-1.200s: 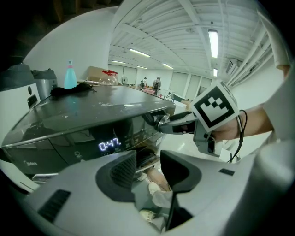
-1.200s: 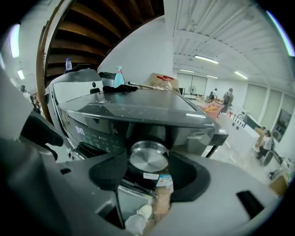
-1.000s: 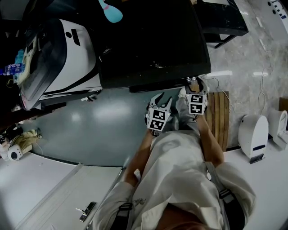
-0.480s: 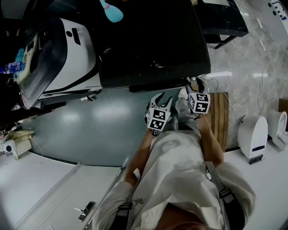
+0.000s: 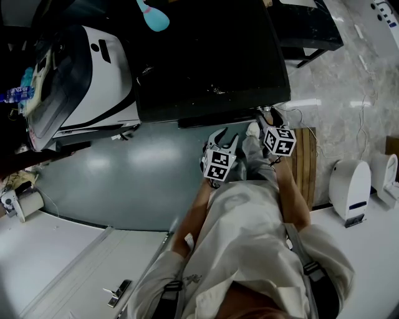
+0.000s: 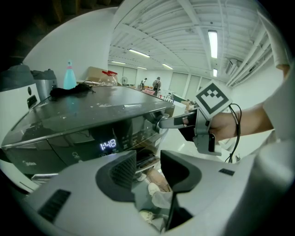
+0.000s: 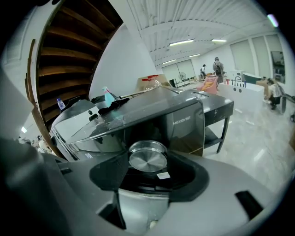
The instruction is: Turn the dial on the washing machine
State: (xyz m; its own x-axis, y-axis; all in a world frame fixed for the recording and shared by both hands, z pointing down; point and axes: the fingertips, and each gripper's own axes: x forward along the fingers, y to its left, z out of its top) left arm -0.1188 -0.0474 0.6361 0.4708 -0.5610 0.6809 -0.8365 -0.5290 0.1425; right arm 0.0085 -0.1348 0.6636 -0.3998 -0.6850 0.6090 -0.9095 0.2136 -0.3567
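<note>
A dark grey washing machine stands in front of me, with a lit display on its front panel. Its round silver dial sits at the panel's right end, between the jaws of my right gripper, which is shut on it. In the head view the right gripper reaches to the machine's front right corner, its marker cube tilted. The left gripper view shows the right gripper holding the dial. My left gripper hangs back beside it, open, nothing between its jaws.
A white appliance stands left of the washing machine. A teal bottle and a black cloth lie on the machine's top. A wooden slatted board lies on the floor at right, white devices beyond it, a black table behind.
The right gripper has rolled clockwise on the dial: its marker cube tilts more and has shifted slightly right. The left gripper has stayed put.
</note>
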